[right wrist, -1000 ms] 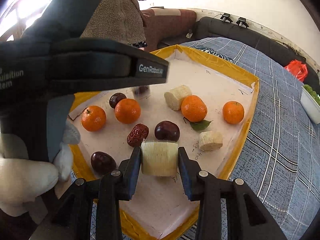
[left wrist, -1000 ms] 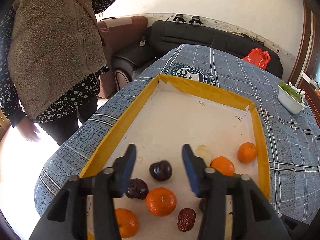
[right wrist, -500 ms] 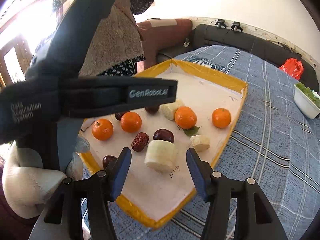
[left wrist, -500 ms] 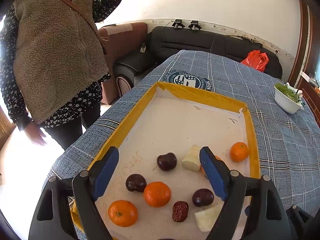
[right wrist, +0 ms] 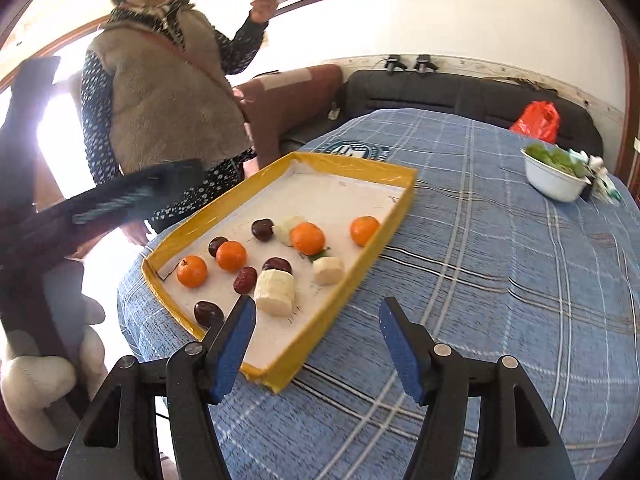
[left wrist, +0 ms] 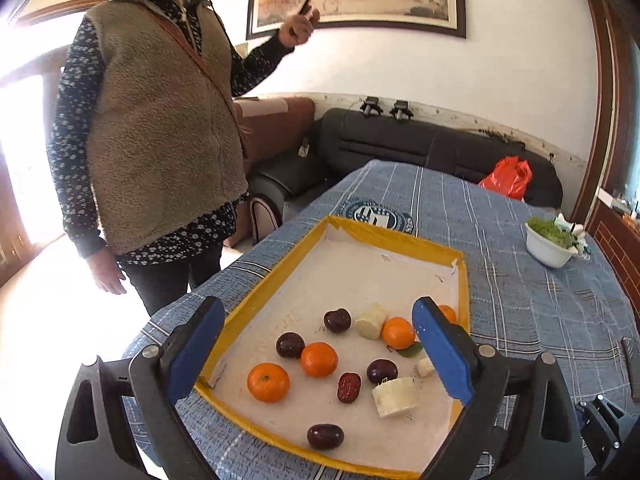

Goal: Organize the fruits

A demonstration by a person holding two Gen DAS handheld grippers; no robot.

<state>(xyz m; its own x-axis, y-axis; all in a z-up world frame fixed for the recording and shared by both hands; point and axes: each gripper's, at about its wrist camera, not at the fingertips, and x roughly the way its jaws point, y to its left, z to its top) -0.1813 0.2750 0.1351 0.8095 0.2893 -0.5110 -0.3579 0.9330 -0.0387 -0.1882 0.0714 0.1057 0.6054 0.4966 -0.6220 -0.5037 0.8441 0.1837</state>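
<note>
A yellow-rimmed tray [left wrist: 276,278] [right wrist: 400,216] on the blue checked table holds several oranges [left wrist: 268,382] [right wrist: 192,271], dark plums [left wrist: 325,436] [right wrist: 208,312], a red date [left wrist: 349,387] [right wrist: 245,280] and white banana pieces [left wrist: 396,396] [right wrist: 275,292]. My left gripper [left wrist: 318,356] is open and empty, held above the near end of the tray. My right gripper [right wrist: 318,346] is open and empty, above the tray's near right corner, with the big banana piece lying in the tray just ahead of it.
A person in a beige vest [left wrist: 160,140] [right wrist: 168,96] stands at the table's left side. A white bowl of greens [left wrist: 550,242] [right wrist: 556,174] sits far right. A dark sofa [left wrist: 420,152] with a red bag [left wrist: 508,178] is behind the table.
My right gripper opened, left the big banana piece in the tray and pulled back and up. My left gripper opened wider and also pulled back and rose.
</note>
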